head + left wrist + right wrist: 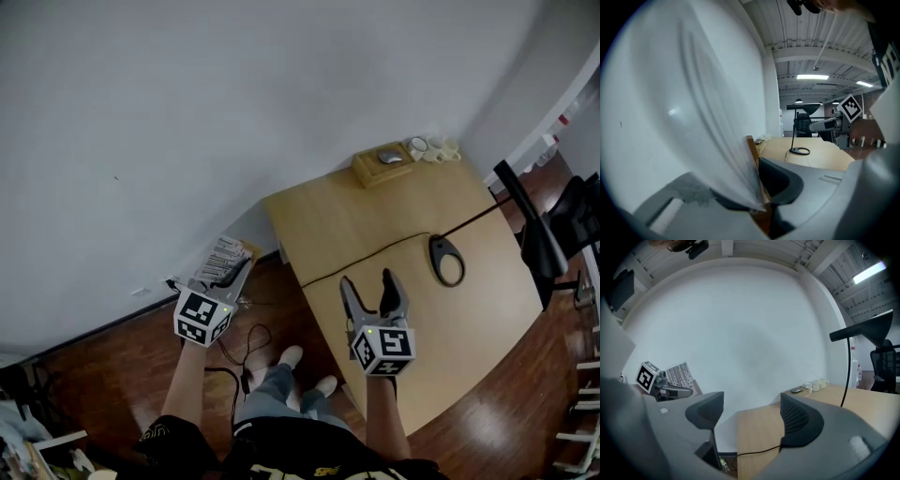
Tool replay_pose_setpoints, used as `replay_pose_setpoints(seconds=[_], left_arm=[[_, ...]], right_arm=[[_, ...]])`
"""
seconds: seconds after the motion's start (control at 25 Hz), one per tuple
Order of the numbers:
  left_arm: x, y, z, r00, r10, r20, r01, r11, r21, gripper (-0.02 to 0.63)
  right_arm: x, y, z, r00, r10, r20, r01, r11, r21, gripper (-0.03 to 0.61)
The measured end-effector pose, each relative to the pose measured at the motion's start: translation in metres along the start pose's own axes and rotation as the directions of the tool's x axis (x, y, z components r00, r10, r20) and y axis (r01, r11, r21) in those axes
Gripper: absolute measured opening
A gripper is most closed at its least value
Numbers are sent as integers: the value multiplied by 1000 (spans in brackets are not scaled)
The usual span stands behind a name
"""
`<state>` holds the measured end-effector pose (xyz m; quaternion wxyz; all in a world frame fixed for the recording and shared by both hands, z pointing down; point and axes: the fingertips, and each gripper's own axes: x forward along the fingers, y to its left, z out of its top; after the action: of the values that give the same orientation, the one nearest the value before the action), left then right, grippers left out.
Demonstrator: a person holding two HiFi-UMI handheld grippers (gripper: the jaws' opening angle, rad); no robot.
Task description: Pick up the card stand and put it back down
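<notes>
The card stand [223,257] is a printed sheet in a clear holder on a wooden base. It hangs tilted in the air left of the table, over the floor, with my left gripper [230,274] shut on it. In the left gripper view the sheet [708,122] fills the left side, and the wooden base [753,151] is pinched between the jaws of the left gripper [764,208]. My right gripper [367,284] hovers open over the table's near part with nothing between its fingers. From the right gripper view [752,406] I see the stand [679,374] at the left.
The wooden table [375,225] carries a black ring-shaped lamp base [448,260] with its cable [375,255]. A wooden box with a mouse [384,161] and cups [433,147] sit at the far edge. A black chair [572,220] stands right. Cables [246,356] lie on the floor.
</notes>
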<state>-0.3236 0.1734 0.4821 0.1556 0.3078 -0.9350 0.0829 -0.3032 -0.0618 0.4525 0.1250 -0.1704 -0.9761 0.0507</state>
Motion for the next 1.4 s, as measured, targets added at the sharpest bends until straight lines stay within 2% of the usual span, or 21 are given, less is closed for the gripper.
replay_pose_setpoints(seconds=[0.4,0.68,0.8,0.96,1.2,1.32,1.4], left_arm=[[97,83,-29,990,-126,-70,132,988,85,58],[192,99,-46,966,-224,-128,242,959,148,58],[232,94,-59,947,-282,-157,308,934,181,58],[285,76,-80,912,-361,-193,400,888,228,60],[353,35,-127,857,-432,-280,504,816,283,60],[376,14,-142,837,-474,-274,540,794,277,60],[383,2,-137,822,-514,-244,567,772,286,61]], right_arm=[[77,-1,-42,998,26,-63,-25,1000,16,374],[119,-24,-67,998,4,-70,0,999,49,374],[132,-35,-77,997,-7,-75,11,998,62,376],[142,-47,-95,995,-17,-97,23,998,66,376],[142,-67,-125,988,-46,-144,58,995,77,374],[137,-82,-137,983,-74,-165,89,992,87,376],[135,-87,-145,981,-81,-176,98,991,89,374]])
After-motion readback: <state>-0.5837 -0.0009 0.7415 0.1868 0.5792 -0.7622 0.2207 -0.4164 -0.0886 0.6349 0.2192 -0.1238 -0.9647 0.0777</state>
